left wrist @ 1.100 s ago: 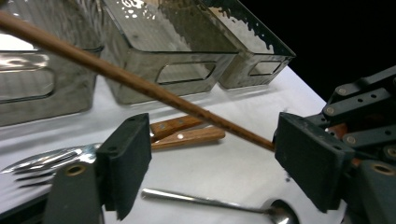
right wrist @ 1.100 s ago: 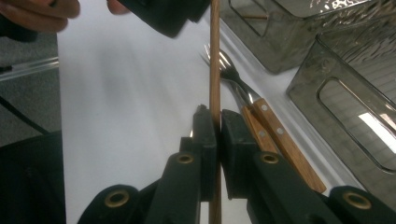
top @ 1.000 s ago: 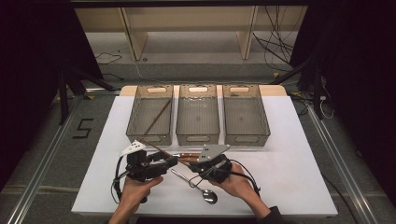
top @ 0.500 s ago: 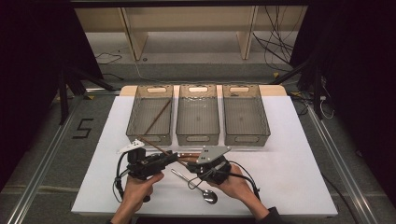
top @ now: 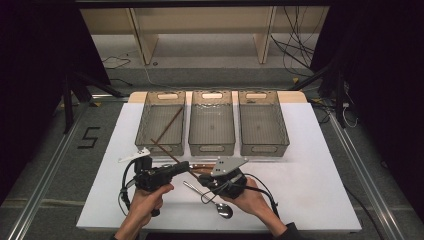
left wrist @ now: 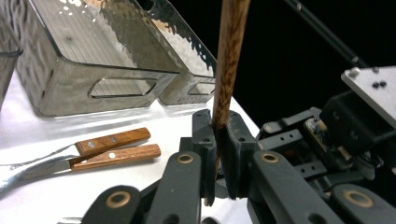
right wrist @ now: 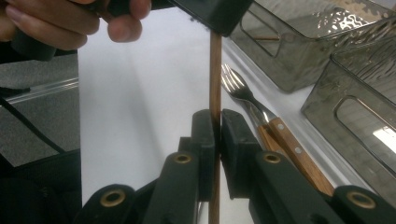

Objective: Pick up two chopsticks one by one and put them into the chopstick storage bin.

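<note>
Sorting work on a white table (top: 310,165), with three clear grey bins in a row along the far side: left bin (top: 160,148), middle bin (top: 211,148), right bin (top: 263,148). Already lying in the left bin, tilted from near left to far right: first chopstick (top: 170,125), dark wood. Near the bins, just ahead of both hands, a second chopstick (top: 165,152), lifted off the table and slanting from near right toward far left, far tip close to the left bin's near wall.

Left gripper (left wrist: 219,140): jaws just now closing, and now clamped on that second chopstick, pads pressed to either side of the shaft in the left gripper view. Right gripper (right wrist: 217,135): jaws pinched tight on the same stick, right beside the left gripper.

So, a two-handed hold at this instant. Likely a handover from right to left, given the left bin on that side. Next call, by that reading: release from the right, then a carry far and left to drop the stick beside the first chopstick. Risk of twisting or snapping the stick with any pull before that release.

Left on the table between grippers and bins: a fork (right wrist: 236,84) and probably a knife (left wrist: 116,156), both wooden-handled, side by side; blade end hard to make out, so possibly another piece of cutlery. Nearest the person, by the right hand (top: 250,197), a metal spoon (top: 220,207).
</note>
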A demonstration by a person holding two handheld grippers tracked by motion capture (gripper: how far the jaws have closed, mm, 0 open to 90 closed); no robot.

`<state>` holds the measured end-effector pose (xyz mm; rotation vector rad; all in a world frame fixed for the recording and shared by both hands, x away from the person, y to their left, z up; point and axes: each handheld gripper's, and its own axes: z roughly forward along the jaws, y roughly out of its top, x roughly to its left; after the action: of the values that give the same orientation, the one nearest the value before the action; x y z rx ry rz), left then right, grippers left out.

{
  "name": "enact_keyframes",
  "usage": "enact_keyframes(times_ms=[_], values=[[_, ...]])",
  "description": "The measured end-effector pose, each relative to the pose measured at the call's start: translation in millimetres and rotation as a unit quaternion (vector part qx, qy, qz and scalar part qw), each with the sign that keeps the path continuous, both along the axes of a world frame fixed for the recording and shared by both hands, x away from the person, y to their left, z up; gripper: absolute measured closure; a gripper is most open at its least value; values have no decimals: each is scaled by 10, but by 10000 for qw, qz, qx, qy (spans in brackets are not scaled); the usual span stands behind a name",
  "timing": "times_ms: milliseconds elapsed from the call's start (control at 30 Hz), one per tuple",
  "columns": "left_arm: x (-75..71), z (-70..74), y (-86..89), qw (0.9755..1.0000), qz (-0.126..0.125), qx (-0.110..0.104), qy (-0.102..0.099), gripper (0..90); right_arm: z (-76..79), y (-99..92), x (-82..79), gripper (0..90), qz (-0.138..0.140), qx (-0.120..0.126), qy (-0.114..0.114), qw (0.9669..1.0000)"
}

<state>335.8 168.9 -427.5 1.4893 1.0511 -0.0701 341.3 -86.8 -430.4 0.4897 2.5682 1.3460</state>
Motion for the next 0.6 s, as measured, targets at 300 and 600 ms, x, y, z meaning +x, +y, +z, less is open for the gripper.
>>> enact_keyframes(times_ms=[300, 600], values=[[135, 298, 173, 9974, 11, 642, -325, 846, 34, -187, 33, 554, -200, 201, 254, 9993], [442, 719, 439, 9893, 146, 1390, -430, 846, -16, -434, -37, 359, -435, 311, 326, 9980]])
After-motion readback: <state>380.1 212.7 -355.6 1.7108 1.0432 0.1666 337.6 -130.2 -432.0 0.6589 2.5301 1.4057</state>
